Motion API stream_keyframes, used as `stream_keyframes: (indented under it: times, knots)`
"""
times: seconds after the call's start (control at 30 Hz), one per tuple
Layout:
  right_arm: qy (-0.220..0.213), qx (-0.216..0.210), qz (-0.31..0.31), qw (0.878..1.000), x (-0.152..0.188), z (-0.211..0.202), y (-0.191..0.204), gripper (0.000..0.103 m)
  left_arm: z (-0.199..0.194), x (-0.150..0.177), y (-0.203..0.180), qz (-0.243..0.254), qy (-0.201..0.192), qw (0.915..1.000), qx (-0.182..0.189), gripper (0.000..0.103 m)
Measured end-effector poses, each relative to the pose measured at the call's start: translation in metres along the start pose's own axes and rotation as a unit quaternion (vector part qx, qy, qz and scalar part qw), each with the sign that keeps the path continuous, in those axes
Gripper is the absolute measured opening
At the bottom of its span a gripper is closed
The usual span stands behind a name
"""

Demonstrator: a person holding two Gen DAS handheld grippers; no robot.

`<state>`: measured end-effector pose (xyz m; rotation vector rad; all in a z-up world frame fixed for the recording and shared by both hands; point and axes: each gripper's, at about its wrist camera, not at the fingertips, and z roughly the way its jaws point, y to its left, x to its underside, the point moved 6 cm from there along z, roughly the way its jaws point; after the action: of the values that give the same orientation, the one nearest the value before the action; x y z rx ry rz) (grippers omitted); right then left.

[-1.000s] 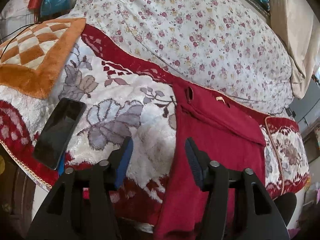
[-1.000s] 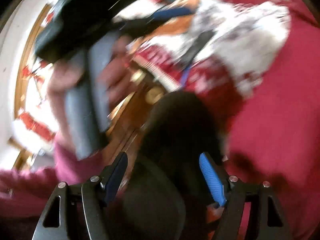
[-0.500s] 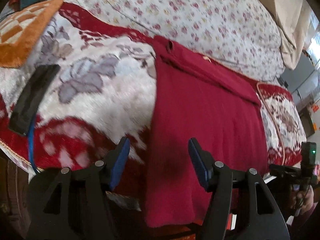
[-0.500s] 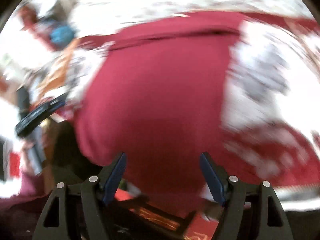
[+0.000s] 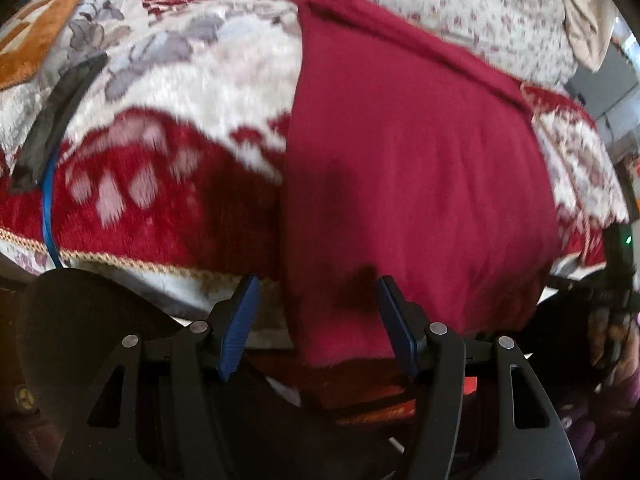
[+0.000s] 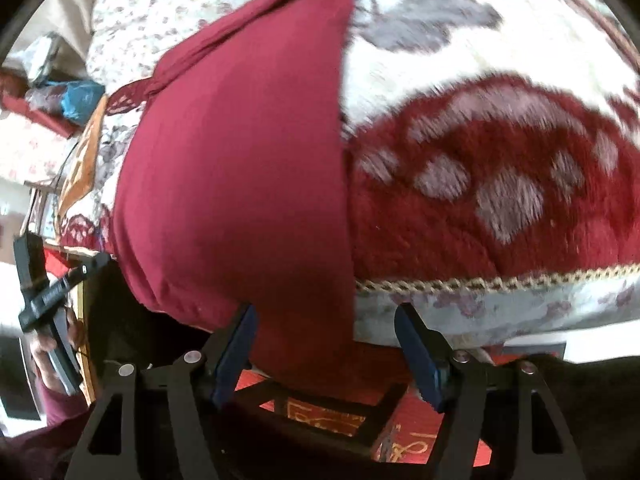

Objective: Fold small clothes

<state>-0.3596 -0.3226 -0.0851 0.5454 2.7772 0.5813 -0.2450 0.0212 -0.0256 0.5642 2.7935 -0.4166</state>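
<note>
left tongs point(image 5: 316, 320): jaws apart, nothing pinched; the near left corner of the red garment point(image 5: 408, 184) hangs between them at the bed's near edge.
right tongs point(image 6: 326, 354): jaws closing, with the garment's near right corner between them; pads not yet pressing, as far as i can tell.
garment: lies flat on the blanket point(image 5: 168, 184), running from the bed's near edge toward the far side; its near hem droops over that edge.
risk, thin bite: only the hanging hem sits between the jaws, so a shallow pinch could slip off in the lift.
risk, blanket: the plush blanket lies right under the cloth; a deep bite could catch it too.
risk, uneven lift: one corner gripped first would likely skew the fold.
nearby: a dark phone point(image 5: 60, 120) on the blanket toward the bed's left edge, well apart from the garment; an orange checked cushion point(image 5: 36, 36) at the far left corner.
in the way: nothing lies on the garment.
</note>
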Motion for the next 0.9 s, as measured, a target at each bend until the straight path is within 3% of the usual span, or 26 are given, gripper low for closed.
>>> stream_keyframes:
  times: [0.2, 0.43, 0.7, 0.73, 0.77, 0.8, 0.87, 0.9]
  knots:
    - [0.036, 0.002, -0.015, 0.999, 0.010, 0.004, -0.005, 0.069, 0.019, 0.008, 0.005, -0.033, 0.030, 0.9987, 0.024, 0.061]
    - [0.072, -0.002, -0.019, 0.997, 0.017, 0.020, -0.004, 0.069, 0.031, 0.008, -0.006, -0.014, 0.039, 0.9989, 0.022, 0.061]
    - [0.084, -0.010, -0.008, 0.996, 0.021, 0.037, 0.000, 0.069, 0.042, 0.009, -0.008, -0.021, 0.061, 0.9969, 0.045, 0.060]
    - [0.082, -0.015, -0.008, 0.996, 0.022, 0.038, 0.001, 0.065, 0.043, 0.009, -0.008, -0.025, 0.066, 0.9960, 0.054, 0.059]
    - [0.079, -0.019, -0.011, 0.997, 0.022, 0.039, 0.004, 0.058, 0.045, 0.009, -0.006, -0.037, 0.070, 0.9948, 0.064, 0.048]
    - [0.077, -0.022, -0.017, 0.997, 0.022, 0.039, 0.007, 0.042, 0.044, 0.008, -0.005, -0.041, 0.068, 0.9947, 0.065, 0.035]
    - [0.059, -0.027, -0.036, 0.997, 0.020, 0.032, 0.014, 0.031, 0.039, 0.008, -0.002, -0.044, 0.060, 0.9954, 0.060, 0.023]
    - [0.048, -0.033, -0.043, 0.997, 0.019, 0.027, 0.018, 0.019, 0.037, 0.009, -0.002, -0.045, 0.057, 0.9956, 0.060, 0.017]
